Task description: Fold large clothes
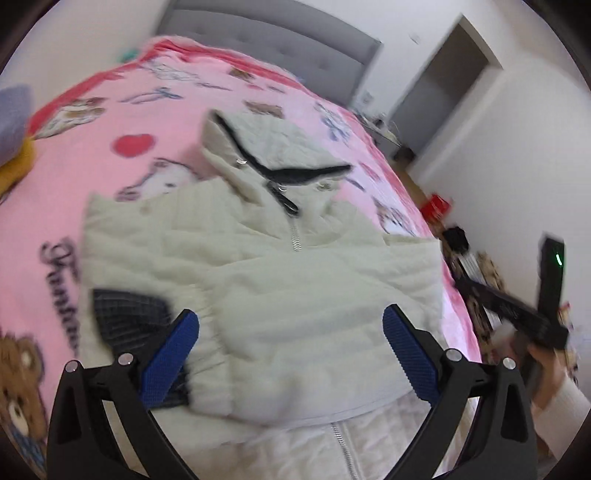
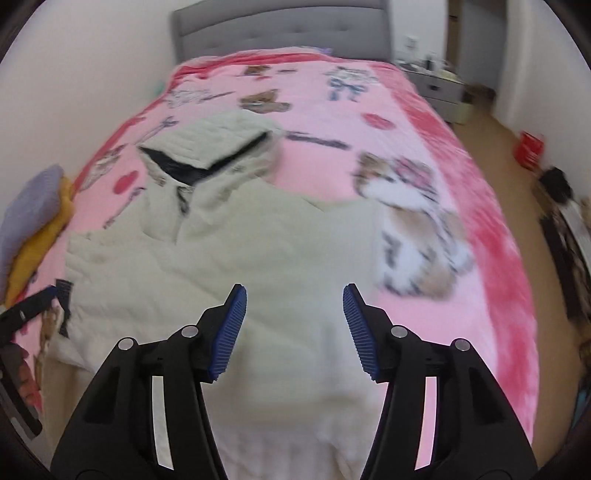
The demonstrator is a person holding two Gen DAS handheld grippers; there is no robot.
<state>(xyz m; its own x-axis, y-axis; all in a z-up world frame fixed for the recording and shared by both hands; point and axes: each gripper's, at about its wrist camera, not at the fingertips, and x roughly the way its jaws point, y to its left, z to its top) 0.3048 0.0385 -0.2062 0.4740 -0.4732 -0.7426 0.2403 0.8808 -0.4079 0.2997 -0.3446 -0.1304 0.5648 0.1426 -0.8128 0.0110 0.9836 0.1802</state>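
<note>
Mid-fold on cream hooded jacket (image 1: 258,280), sleeves already tucked across.
Left gripper (image 1: 291,354) and right gripper (image 2: 293,326) both spread wide, holding nothing; next: probably gripping hem.

You've got one jacket (image 1: 258,280), one blanket (image 1: 147,110), two grippers, left (image 1: 291,354) and right (image 2: 293,328), one headboard (image 2: 280,33), one nightstand (image 2: 439,88).

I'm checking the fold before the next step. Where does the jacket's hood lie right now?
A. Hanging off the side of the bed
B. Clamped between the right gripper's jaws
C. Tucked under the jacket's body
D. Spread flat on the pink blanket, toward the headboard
D: the hood lies open on the pink blanket, beyond the jacket body toward the headboard; the right gripper holds nothing.
</note>
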